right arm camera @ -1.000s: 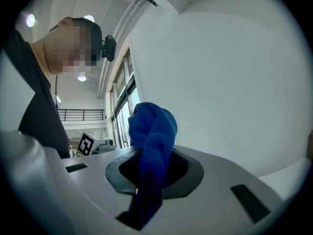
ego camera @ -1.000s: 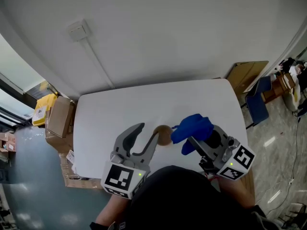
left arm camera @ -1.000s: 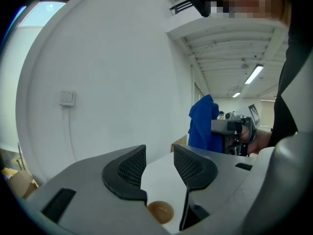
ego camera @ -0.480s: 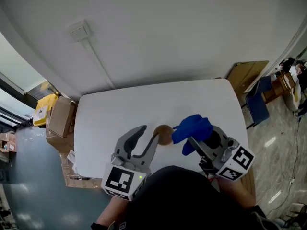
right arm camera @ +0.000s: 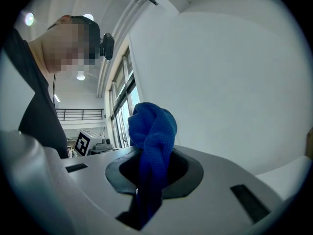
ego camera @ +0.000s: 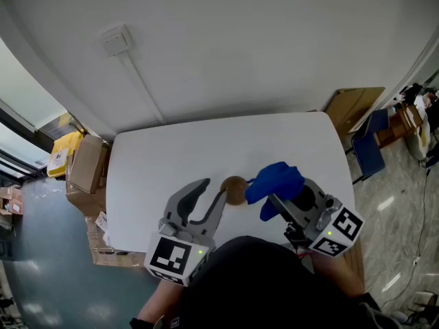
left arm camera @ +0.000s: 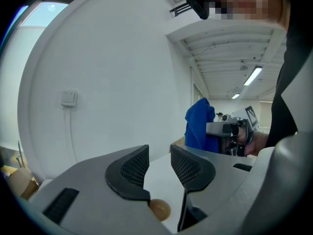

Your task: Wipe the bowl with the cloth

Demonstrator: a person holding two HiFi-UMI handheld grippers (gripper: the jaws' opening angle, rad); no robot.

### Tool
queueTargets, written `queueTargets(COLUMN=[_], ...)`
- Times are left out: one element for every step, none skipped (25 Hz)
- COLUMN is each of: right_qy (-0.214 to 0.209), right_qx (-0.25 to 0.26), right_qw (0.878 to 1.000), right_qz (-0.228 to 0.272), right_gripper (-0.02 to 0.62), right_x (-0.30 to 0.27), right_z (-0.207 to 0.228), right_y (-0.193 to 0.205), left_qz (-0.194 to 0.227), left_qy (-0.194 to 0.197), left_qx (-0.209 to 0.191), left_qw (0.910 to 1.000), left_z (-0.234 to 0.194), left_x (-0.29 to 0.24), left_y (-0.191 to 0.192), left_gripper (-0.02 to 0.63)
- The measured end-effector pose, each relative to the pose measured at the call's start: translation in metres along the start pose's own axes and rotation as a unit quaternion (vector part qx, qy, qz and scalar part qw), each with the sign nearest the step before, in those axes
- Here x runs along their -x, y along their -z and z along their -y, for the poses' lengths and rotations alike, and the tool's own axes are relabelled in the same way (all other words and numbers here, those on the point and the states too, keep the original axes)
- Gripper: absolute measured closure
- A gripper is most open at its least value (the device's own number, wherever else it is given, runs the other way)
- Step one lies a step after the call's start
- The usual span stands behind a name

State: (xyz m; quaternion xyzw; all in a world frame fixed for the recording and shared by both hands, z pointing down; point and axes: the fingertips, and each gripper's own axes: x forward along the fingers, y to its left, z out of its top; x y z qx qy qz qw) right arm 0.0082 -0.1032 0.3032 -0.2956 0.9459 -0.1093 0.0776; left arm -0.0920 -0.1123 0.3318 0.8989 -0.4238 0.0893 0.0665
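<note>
A small brown bowl (ego camera: 234, 190) sits on the white table (ego camera: 171, 153), near its front edge. My left gripper (ego camera: 212, 189) lies just left of the bowl, its right finger reaching the bowl's rim. Its jaws are closing, and a gap with nothing in it shows between the pads in the left gripper view (left arm camera: 160, 156); the bowl (left arm camera: 159, 209) peeks out low behind them. My right gripper (ego camera: 278, 201) hovers right of the bowl, shut on a bunched blue cloth (ego camera: 274, 181). The cloth (right arm camera: 154, 131) stands up out of the jaws (right arm camera: 154, 169).
Cardboard boxes (ego camera: 86, 166) and a yellow item (ego camera: 63, 149) stand off the table's left edge. A wooden board (ego camera: 351, 107) and a blue chair (ego camera: 367, 149) are to the right. A wall switch (ego camera: 114, 41) with a cable hangs on the white wall behind.
The left gripper's jaws have narrowed beside the bowl. The right gripper and cloth have stayed in place.
</note>
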Motion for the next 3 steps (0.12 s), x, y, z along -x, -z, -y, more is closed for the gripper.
queueTargets(right_qy=[0.0, -0.001, -0.001], right_qx=[0.0, 0.001, 0.001], right_qw=[1.0, 1.0, 1.0], right_qz=[0.0, 0.0, 0.0], right_gripper=[0.535, 0.535, 0.535], right_x=[-0.0004, -0.0009, -0.0014], right_z=[-0.002, -0.0045, -0.0071], right_y=[0.0013, 0.0031, 0.0049], left_qz=[0.0, 0.0, -0.001], left_qy=[-0.001, -0.001, -0.002], left_qx=[0.001, 0.002, 0.003], left_qw=[1.0, 1.0, 1.0], left_z=[-0.0005, -0.001, -0.0015], left_x=[0.0021, 0.0046, 0.0072], left_y=[0.0015, 0.0034, 0.0053], left_gripper=[0.459, 0.459, 0.46])
